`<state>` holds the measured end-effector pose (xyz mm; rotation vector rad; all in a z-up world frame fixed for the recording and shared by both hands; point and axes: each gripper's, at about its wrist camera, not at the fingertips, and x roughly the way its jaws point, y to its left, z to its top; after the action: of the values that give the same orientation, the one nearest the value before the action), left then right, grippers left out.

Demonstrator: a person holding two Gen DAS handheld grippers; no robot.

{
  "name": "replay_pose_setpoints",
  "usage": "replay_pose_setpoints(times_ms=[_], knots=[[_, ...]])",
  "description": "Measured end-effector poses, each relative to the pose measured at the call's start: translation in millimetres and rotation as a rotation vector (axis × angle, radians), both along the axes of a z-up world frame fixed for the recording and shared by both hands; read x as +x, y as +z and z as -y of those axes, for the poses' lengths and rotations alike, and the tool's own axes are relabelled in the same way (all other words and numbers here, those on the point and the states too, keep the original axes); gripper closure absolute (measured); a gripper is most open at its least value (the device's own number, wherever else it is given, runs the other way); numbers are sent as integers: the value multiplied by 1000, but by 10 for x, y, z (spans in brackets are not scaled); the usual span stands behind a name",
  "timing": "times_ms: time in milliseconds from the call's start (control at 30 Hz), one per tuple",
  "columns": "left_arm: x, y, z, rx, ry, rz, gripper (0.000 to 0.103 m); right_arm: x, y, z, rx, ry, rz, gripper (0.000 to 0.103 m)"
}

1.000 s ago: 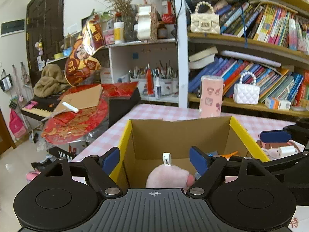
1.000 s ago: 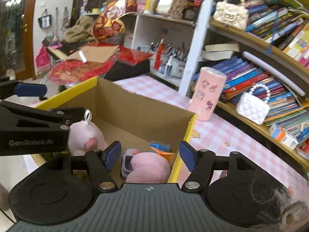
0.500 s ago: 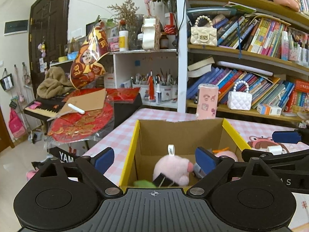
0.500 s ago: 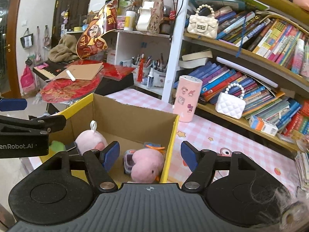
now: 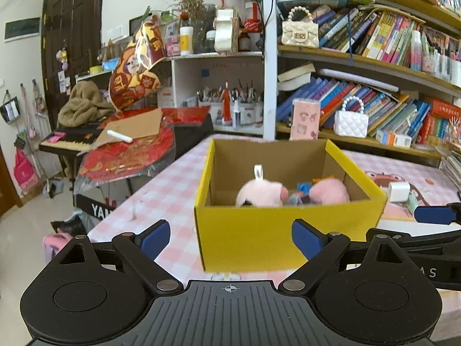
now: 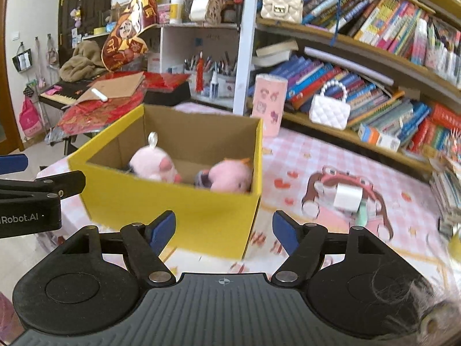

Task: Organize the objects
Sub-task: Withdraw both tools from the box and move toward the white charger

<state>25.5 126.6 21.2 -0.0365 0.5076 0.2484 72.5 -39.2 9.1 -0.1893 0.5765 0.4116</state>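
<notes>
Both the left gripper (image 5: 230, 235) and right gripper (image 6: 223, 229) hold their jaws spread, empty. The pink plush pig (image 6: 154, 164) lies inside the yellow cardboard box (image 5: 259, 236) on the bench (image 6: 331, 158); it looks soft and light, best pinched across its body.

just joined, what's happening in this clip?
A person holding two tongs is tidying small items into a yellow box on the checked table. Two pink plush toys lie inside it with some smaller bits between them. Both the left tongs and the right tongs are open, empty and short of the box. A white cube sits on the table to the box's right.
</notes>
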Motion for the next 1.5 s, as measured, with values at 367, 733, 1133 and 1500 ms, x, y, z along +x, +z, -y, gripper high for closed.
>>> replay_pose_setpoints(times_ms=[367, 733, 1133, 1500], knots=[[-261, -173, 13, 13, -26, -72, 9, -316, -165, -59, 1, -15, -60, 31], [-329, -280, 139, 14, -91, -115, 9, -481, -290, 51, -6, -80, -110, 30], [-198, -381, 404, -5, -186, -164, 9, -496, -362, 358, -23, -188, -140, 27], [114, -423, 866, -2, -282, -188, 9, -360, -409, 859, -24, -306, -163, 27]])
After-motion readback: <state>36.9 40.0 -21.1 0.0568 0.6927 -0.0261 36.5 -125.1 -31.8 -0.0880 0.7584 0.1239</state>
